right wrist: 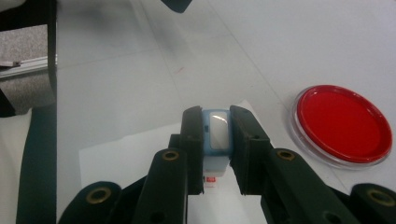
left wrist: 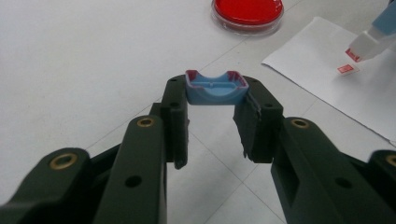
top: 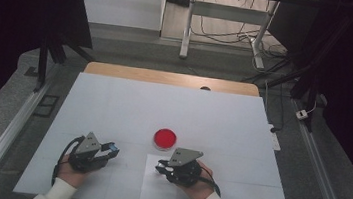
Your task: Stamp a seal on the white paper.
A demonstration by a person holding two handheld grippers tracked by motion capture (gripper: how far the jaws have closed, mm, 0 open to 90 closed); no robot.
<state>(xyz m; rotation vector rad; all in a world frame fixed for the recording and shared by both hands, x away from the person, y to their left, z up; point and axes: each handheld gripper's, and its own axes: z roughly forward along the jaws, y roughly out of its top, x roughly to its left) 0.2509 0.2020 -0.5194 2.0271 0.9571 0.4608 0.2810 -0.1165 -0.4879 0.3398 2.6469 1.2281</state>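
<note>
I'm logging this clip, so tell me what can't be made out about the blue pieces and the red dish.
- Blue stamp body: right gripper view, the jaws hide its sides.
- Its red-marked tip: left gripper view, the body is cut off by the edge; the print is too small.
- Blue cap: left gripper view, the jaws hide its ends.
- Red dish: left gripper view, cut off by the top edge.

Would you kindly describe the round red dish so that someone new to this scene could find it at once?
Start at the white table and look near the middle of its front half, just beyond the white paper sheet. The round red dish lies there, flat, with a clear rim. It is the one red, circular thing on the table; the small items nearby are pale blue.
</note>
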